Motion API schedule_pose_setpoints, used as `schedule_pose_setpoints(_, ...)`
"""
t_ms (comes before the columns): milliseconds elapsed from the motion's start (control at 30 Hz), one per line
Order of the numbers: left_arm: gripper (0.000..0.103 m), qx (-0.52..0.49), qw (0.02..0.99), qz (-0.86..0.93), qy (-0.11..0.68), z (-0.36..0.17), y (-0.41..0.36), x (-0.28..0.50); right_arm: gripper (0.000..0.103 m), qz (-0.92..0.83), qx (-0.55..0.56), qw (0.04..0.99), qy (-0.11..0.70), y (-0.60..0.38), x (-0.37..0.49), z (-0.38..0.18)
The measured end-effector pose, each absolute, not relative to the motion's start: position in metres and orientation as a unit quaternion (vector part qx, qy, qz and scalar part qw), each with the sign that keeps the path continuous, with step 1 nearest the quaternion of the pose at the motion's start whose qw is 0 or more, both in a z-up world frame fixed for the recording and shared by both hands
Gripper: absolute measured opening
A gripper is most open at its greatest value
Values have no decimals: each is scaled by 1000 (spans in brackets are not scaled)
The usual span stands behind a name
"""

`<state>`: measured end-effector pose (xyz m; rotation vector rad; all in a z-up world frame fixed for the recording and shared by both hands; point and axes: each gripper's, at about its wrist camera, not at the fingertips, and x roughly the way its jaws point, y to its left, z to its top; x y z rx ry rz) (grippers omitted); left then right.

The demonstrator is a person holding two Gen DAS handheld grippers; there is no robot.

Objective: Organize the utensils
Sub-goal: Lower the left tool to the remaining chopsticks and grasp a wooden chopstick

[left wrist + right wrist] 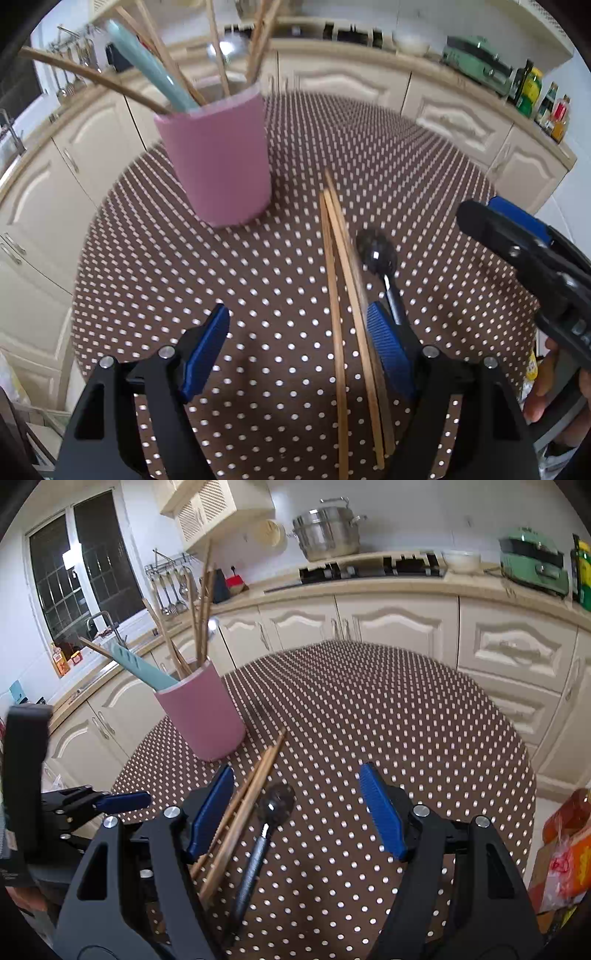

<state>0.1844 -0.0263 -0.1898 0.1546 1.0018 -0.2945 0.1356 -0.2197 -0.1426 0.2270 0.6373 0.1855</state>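
A: Both sets of jaws gape wide, nothing held. The left gripper (pixel 297 347) hangs low over the dotted bench (pixel 258 266), wooden chopsticks (pixel 341 295) lying flat just inside its right finger.

B: And the right gripper (pixel 297 808)?

A: Same story. A dark metal spoon (pixel 264 834) lies between its fingers, bowl toward twelve o'clock, chopsticks beside it at nine. The pink holder (pixel 207 716) stands at eleven o'clock, bristling with wooden sticks and a teal handle (pixel 142 666).

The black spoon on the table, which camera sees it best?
The right wrist view: the black spoon shows bowl and most of its handle between open fingers. In the left wrist view a blue pad hides most of the handle.
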Motion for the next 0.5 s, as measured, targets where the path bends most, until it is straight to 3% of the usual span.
schedule_pose_setpoints(500, 76, 115, 863, -112, 480, -210, -50, 223, 70, 85, 138, 923, 349, -235, 142, -174)
